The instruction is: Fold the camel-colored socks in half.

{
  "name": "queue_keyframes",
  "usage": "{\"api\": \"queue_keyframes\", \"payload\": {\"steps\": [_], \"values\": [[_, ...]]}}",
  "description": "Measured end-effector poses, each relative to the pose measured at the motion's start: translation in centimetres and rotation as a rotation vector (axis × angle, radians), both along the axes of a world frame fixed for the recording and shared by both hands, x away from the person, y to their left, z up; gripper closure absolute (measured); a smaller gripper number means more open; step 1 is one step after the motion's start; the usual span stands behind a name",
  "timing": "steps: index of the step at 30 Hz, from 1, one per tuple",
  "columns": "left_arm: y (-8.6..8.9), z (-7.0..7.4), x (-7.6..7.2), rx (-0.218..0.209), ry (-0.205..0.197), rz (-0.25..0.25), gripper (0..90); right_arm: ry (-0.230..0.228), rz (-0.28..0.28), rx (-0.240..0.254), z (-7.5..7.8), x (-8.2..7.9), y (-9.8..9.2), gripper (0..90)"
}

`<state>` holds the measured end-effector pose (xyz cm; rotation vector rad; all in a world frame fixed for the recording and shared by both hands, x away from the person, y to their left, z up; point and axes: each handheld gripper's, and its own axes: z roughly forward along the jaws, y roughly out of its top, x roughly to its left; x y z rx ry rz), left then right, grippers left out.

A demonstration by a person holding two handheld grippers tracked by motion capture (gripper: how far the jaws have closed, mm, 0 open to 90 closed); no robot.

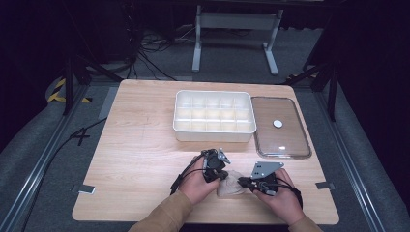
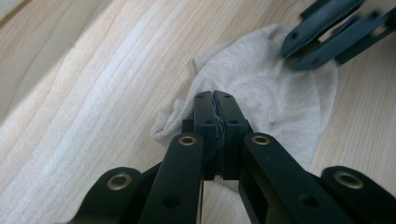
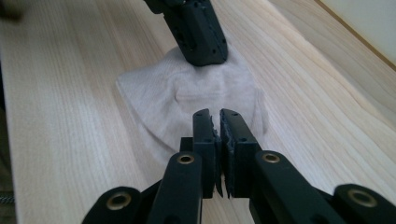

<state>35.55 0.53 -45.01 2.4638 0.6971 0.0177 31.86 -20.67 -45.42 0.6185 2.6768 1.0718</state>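
A small, pale cloth (image 1: 232, 183), maybe a little sock, lies crumpled on the wooden counter (image 1: 140, 145), close to the person's edge. Both claws are working on it.

The left claw (image 2: 215, 100) is clenched, with its black jaws pressed tight together over the near edge of the cloth. It looks like a bit of fabric is pinched there, but I cannot tell for sure. The right claw (image 3: 219, 116) is nearly clenched too, with a thin gap left between its jaws. Its tips sit at the cloth's other edge, and whether it has hold of any fabric is also hard to see. The two claws come at the cloth from opposite sides, most likely so they can pull it flat or fold it.

Farther back on the counter stands a white plastic box (image 1: 214, 116) split into many little compartments. They all look empty. Just beside the box lies its clear lid (image 1: 280, 126), flat on the counter with a small white round thing (image 1: 277, 123) on top. The box is open, probably so the cloth can go inside later.
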Motion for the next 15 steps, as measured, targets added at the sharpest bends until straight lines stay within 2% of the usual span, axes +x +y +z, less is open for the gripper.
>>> {"api": "queue_keyframes", "payload": {"steps": [1, 2, 3, 4, 5, 7, 11, 14, 15], "values": [[0.0, 0.0, 0.0, 0.011, 0.003, 0.0, 89.4, 0.039, 0.001, -0.024, 0.0, 0.0, -0.3, 84.7], [0.0, 0.0, 0.0, 0.011, 0.003, 0.0, 89.4, 0.039, 0.001, -0.024, 0.0, 0.0, -0.3, 84.7], [0.2, -0.1, 0.1, 0.01, 0.018, 0.005, 89.5, 0.06, 0.001, -0.047, -0.4, 0.1, -0.5, 84.7], [0.2, -0.1, 0.1, 0.01, 0.018, 0.005, 89.5, 0.06, 0.001, -0.047, -0.4, 0.1, -0.5, 84.7], [0.3, -0.3, 0.1, -0.006, 0.027, 0.014, 89.5, 0.081, 0.0, -0.051, -0.7, 0.2, -0.6, 84.7], [0.5, -0.3, 0.2, -0.009, 0.036, 0.008, 89.4, 0.102, -0.002, -0.016, -0.9, 0.5, -1.0, 84.9], [0.7, 0.0, 0.0, -0.048, 0.003, 0.001, 85.4, 0.083, -0.002, -0.028, -0.7, 0.4, -0.8, 84.0], [1.6, 1.0, -0.2, -0.133, 0.002, -0.008, 79.5, 0.069, -0.005, -0.001, -0.1, 0.3, -0.9, 83.8], [1.9, 1.4, -0.2, -0.148, -0.003, -0.002, 77.4, 0.059, -0.014, 0.009, 0.3, 0.3, -1.0, 84.0]]}}
